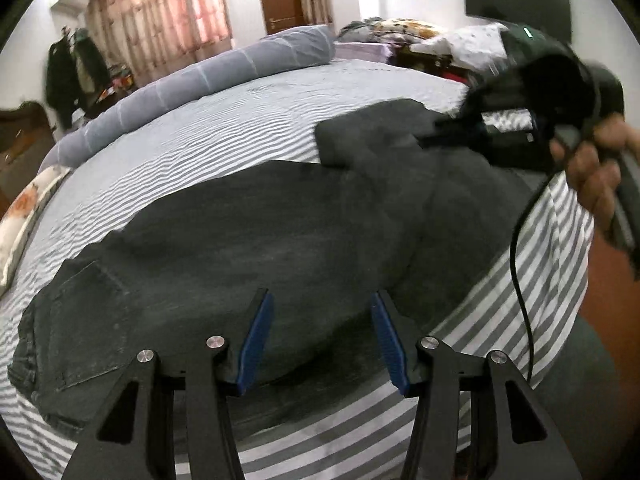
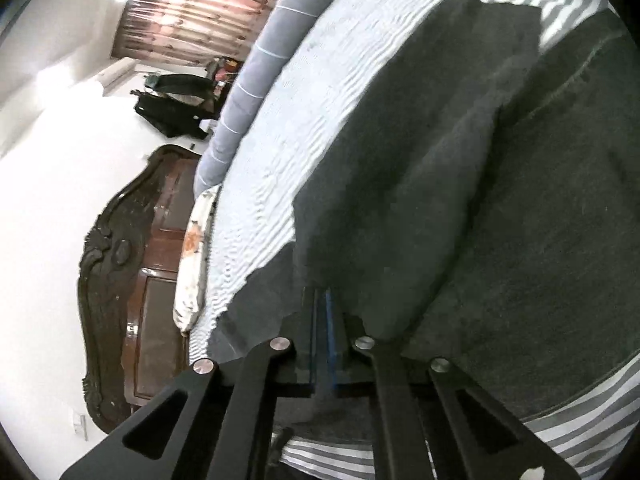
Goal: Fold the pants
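Observation:
Dark grey pants (image 1: 240,248) lie spread across the striped bed, waist and back pocket at the left, legs running to the right. My left gripper (image 1: 322,336) is open, its blue pads either side of the near edge of the pants, holding nothing. My right gripper (image 1: 436,134) shows at the right of the left wrist view, held by a hand, shut on the leg end of the pants, which is lifted and folded over. In the right wrist view my right gripper (image 2: 322,320) is shut on the dark fabric (image 2: 420,160), which drapes over the fingers.
The bed has a grey-and-white striped sheet (image 1: 200,140). A long grey bolster (image 1: 200,80) lies along the far edge. A floral pillow (image 1: 24,216) is at the left. Piled bedding (image 1: 404,32) sits at the far corner. A dark wooden headboard (image 2: 120,280) stands beyond the bed.

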`<state>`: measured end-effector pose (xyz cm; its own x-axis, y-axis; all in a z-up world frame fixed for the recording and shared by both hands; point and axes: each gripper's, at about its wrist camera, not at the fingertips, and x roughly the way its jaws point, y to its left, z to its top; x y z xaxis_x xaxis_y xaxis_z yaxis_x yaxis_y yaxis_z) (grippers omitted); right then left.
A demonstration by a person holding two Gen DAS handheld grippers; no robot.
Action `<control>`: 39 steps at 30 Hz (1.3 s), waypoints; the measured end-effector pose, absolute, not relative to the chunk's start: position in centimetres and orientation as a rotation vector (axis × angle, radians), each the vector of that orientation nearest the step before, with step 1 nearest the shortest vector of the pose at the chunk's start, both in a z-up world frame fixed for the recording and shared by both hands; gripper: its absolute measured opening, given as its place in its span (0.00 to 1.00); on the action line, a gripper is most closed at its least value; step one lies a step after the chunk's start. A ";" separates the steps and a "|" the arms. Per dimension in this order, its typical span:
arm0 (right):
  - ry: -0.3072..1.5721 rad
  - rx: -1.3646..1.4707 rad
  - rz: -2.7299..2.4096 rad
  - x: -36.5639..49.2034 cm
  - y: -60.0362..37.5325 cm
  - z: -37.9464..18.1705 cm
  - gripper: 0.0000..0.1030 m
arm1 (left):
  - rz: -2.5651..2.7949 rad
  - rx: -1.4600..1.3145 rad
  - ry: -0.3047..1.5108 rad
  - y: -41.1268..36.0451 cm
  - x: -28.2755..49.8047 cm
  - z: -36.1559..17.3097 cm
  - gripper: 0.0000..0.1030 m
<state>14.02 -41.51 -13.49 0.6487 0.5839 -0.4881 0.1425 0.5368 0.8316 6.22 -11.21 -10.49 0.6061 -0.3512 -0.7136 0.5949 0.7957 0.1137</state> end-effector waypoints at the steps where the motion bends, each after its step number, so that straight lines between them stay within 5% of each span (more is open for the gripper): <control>1: 0.854 1.004 0.313 14.1 -41.6 -13.5 0.05 | -0.557 0.375 0.728 -11.7 6.0 -10.8 0.51; 12: 1.000 0.933 0.354 11.2 -37.4 -18.1 0.30 | -0.582 0.232 0.874 -9.7 6.7 -12.9 0.51; 16: 0.989 0.991 0.392 12.3 -36.1 -19.7 0.29 | -0.590 0.121 0.917 -8.7 7.3 -12.9 0.51; 19: 0.949 1.052 0.419 13.0 -36.2 -19.6 0.09 | -0.590 0.134 0.901 -8.7 7.1 -12.7 0.51; 39: 0.935 1.110 0.449 13.1 -36.6 -14.9 0.07 | -0.461 0.358 0.685 -13.1 7.7 -13.2 0.53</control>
<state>13.06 -36.59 -14.87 0.5584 0.7214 -0.4097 0.1316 0.4106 0.9023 7.72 -13.08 -13.17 0.6818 -0.2867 -0.6730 0.5155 0.8411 0.1638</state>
